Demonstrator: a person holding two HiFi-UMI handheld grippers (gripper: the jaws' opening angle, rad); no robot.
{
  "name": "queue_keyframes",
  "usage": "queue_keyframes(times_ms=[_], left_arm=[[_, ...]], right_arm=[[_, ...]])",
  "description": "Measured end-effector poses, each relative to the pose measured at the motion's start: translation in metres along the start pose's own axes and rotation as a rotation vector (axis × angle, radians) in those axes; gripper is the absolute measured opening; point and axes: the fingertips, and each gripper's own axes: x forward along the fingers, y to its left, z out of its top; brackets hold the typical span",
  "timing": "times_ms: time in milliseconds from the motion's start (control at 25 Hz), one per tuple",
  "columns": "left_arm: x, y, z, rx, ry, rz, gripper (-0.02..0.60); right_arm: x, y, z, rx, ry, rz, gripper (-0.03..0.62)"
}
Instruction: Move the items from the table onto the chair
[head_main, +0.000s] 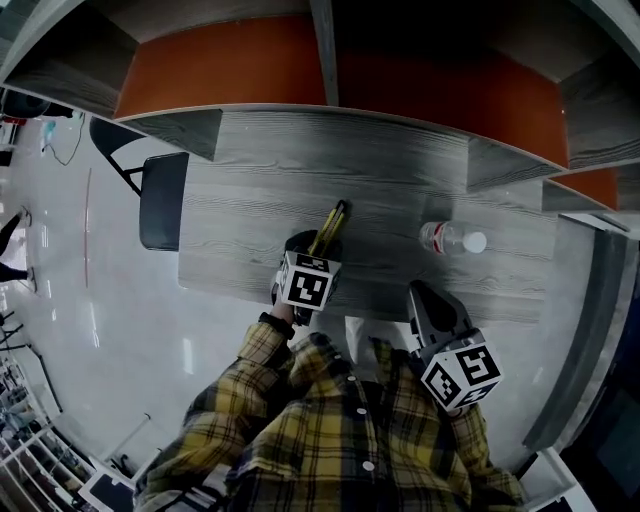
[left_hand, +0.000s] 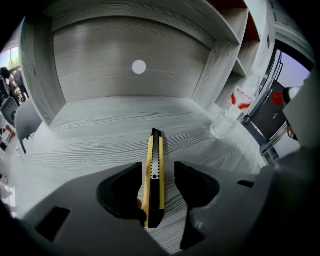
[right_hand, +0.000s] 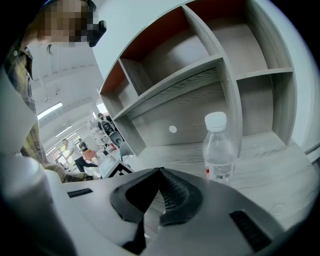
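A yellow and black utility knife (head_main: 336, 220) lies flat on the grey wood table (head_main: 400, 180). My left gripper (head_main: 312, 250) is at the knife's near end, with its jaws open. In the left gripper view the knife (left_hand: 155, 145) runs lengthwise between the two open jaws of the left gripper (left_hand: 157, 167) and rests on the table. A clear plastic bottle (head_main: 447, 238) with a white cap stands to the right. My right gripper (head_main: 428, 298) is shut and empty near the table's front edge. The bottle (right_hand: 218, 150) is just ahead and right of the right gripper (right_hand: 161, 172).
A dark grey chair (head_main: 163, 200) stands at the table's left end. Grey shelving with orange back panels (head_main: 430, 80) rises behind the table, and side panels close in both back corners. Shiny floor lies to the left. The bottle (left_hand: 235, 107) is right of the left gripper.
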Motion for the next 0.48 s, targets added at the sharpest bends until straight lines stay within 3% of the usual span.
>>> queue_keyframes(times_ms=[360, 440, 480], left_arm=[[0.0126, 0.006, -0.0054, 0.078, 0.066, 0.08, 0.189], [0.0115, 0.0082, -0.005, 0.076, 0.09, 0.086, 0.122], [0.0106, 0.0089, -0.0048, 0.077, 0.101, 0.085, 0.119]], right_arm=[[-0.0014, -0.0036, -0.0029, 0.017, -0.006, 0.017, 0.017], [-0.0011, -0.0019, -0.0012, 0.01, -0.008, 0.023, 0.017], [-0.0011, -0.0011, -0.0006, 0.007, -0.01, 0.026, 0.017]])
